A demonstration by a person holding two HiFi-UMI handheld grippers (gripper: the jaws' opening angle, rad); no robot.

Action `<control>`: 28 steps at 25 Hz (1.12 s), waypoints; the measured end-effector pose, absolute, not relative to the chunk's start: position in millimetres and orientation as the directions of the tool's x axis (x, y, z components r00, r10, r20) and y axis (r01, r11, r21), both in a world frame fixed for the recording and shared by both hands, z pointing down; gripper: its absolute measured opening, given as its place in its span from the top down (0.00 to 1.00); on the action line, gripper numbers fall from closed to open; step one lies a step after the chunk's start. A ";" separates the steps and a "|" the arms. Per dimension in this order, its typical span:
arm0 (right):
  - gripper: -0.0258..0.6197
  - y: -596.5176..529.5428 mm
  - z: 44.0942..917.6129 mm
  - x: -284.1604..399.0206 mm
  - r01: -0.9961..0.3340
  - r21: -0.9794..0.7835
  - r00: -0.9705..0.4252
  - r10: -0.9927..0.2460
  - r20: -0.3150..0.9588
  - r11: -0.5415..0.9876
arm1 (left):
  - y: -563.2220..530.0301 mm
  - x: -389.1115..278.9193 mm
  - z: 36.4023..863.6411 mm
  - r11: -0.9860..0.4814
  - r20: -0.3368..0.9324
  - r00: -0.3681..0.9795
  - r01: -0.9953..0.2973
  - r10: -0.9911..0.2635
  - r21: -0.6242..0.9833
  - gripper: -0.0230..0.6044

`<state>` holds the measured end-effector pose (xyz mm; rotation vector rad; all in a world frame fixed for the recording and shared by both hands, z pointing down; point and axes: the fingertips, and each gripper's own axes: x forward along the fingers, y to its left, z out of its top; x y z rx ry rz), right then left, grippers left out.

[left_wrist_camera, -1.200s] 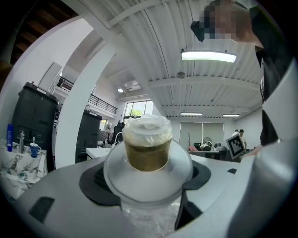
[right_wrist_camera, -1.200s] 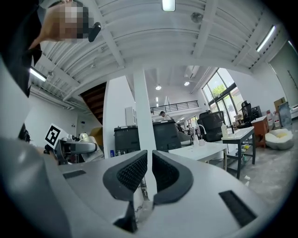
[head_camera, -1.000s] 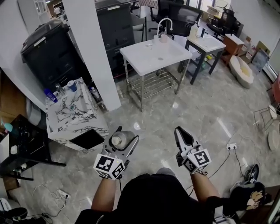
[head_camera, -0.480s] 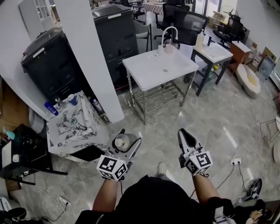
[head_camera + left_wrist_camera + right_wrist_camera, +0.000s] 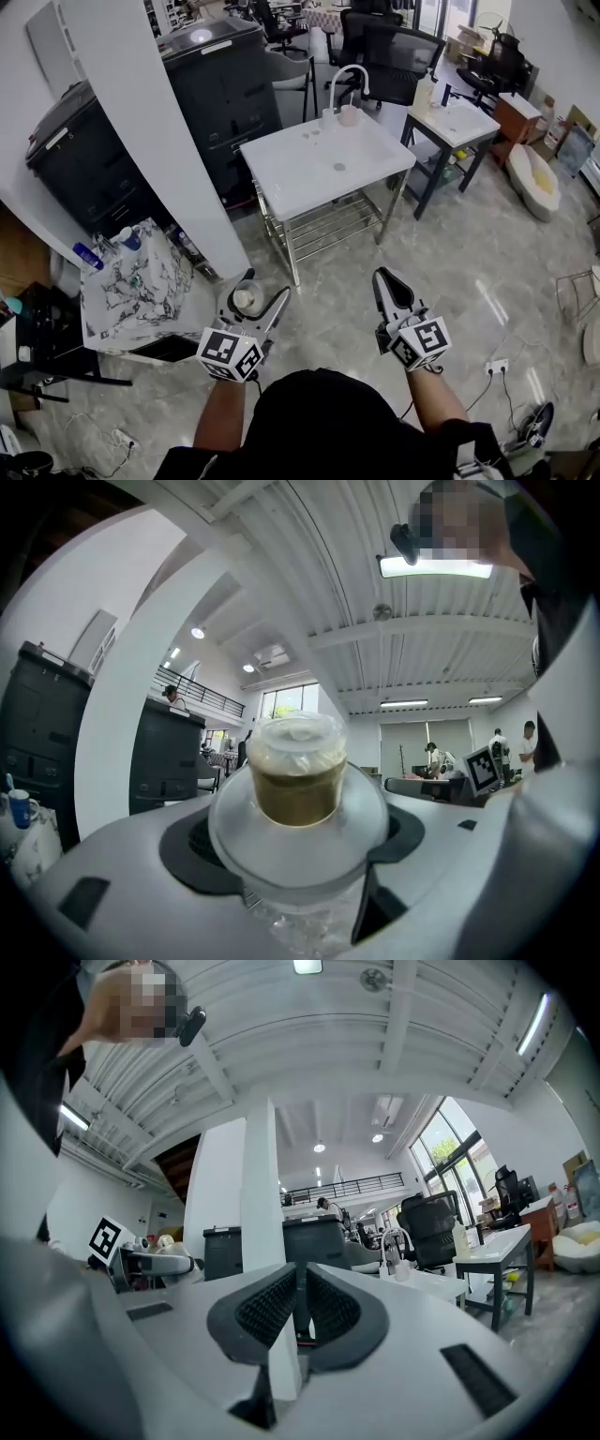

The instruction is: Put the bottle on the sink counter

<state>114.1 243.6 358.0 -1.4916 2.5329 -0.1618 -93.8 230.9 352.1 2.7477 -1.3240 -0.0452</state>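
My left gripper (image 5: 255,298) is shut on a clear plastic bottle (image 5: 246,299), held upright in front of my body over the floor. In the left gripper view the bottle (image 5: 295,780) fills the middle, with a brownish neck, a film-covered cap and its shoulder wedged between the dark pads (image 5: 202,847). The white sink counter (image 5: 309,164) stands ahead on a metal frame, with a curved faucet (image 5: 345,80) and a pink cup (image 5: 350,114) at its back edge. My right gripper (image 5: 387,278) is shut and holds nothing; in the right gripper view its pads (image 5: 281,1302) meet.
A white pillar (image 5: 141,122) and black bins (image 5: 220,84) stand left of the counter. A marbled basin unit (image 5: 131,281) sits at the near left. A second sink table (image 5: 459,122) and office chairs (image 5: 394,47) lie to the right. Cables (image 5: 497,366) cross the floor.
The view has moved forward, so the white sink counter is nearer and more central. Both grippers keep their pose, and the left one still grips the bottle.
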 end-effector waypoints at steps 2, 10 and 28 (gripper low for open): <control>0.91 236.2 366.8 130.4 -0.861 -0.187 -0.465 -0.881 -0.088 0.473 | 221.4 -80.2 353.6 -0.617 0.011 0.620 -0.782 -0.784 0.094 0.41; 0.91 202.5 384.8 171.3 -0.891 -0.199 -0.407 -0.912 -0.055 0.409 | 181.7 -45.5 363.7 -0.642 0.042 0.648 -0.761 -0.761 0.097 0.41; 0.91 32.2 374.1 184.1 -0.921 -0.183 -0.338 -0.939 -0.066 0.345 | -8.9 -29.4 352.9 -0.704 0.002 0.710 -0.699 -0.705 0.123 0.41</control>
